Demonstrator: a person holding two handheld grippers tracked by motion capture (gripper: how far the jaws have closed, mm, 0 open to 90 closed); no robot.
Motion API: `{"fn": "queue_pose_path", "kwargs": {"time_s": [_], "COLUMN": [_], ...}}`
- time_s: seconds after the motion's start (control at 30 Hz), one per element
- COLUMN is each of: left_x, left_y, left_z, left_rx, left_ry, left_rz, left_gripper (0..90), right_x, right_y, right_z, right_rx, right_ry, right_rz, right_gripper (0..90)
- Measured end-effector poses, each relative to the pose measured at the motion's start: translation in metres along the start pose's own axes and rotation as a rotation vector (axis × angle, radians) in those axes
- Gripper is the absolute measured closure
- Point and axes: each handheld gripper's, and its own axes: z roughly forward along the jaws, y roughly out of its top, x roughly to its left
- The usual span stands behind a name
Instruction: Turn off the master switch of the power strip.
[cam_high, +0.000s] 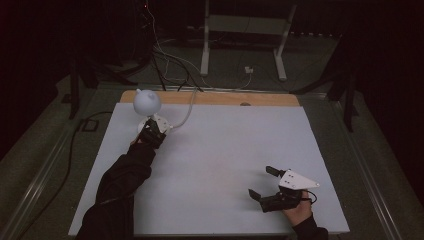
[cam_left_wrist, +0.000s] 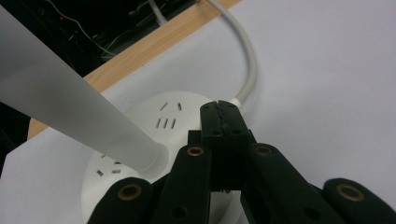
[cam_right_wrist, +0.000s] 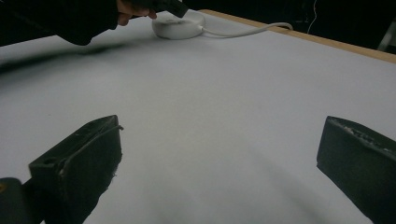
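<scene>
A round white socket hub (cam_left_wrist: 140, 121) lies at the mat's far left, with a white cable (cam_left_wrist: 250, 60) running off toward the back edge. A white globe lamp (cam_high: 146, 101) rises from it; its frosted stem (cam_left_wrist: 70, 107) slants across the left gripper view. My left gripper (cam_left_wrist: 219, 109) is shut with nothing between its jaws, tips just over the hub's top beside the stem. In the high view the left gripper (cam_high: 152, 131) sits at the hub's near side. My right gripper (cam_high: 261, 181) rests open near the front right, far from the hub (cam_right_wrist: 179, 24), with bare mat between its jaws.
A white mat (cam_high: 225, 150) covers the table; a wooden strip (cam_high: 215, 98) shows along the back edge. Behind the table are loose cables (cam_high: 170, 60) and a white stand's legs (cam_high: 205, 55). The person's dark sleeve (cam_high: 120, 185) lies across the mat's left side.
</scene>
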Motion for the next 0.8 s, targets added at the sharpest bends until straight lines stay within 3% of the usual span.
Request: {"fn": "queue_pose_path", "kwargs": {"time_s": [0.3,0.47,0.6,0.8], "left_x": [0.004,0.008,0.009,0.014], "left_y": [0.001,0.002,0.003,0.008], "left_z": [-0.012,-0.017,-0.023,-0.035], "left_rx": [-0.016,-0.023,-0.027,-0.045], "left_ry": [-0.038,-0.079,-0.109,-0.173], "left_rz": [-0.028,-0.089,-0.099,-0.173], "left_gripper": [90.0,90.0,90.0,90.0], "right_x": [0.0,0.001,0.0,0.0], "right_y": [0.0,0.0,0.001,0.001], "right_z": [0.001,0.001,0.0,0.001], "right_rx": [0.0,0.0,-0.002,-0.001], "right_ry": [-0.001,-0.001,-0.001,0.0], "right_rz": [-0.001,-0.002,-0.002,0.0], "right_gripper": [0.0,0.0,0.0,0.0]}}
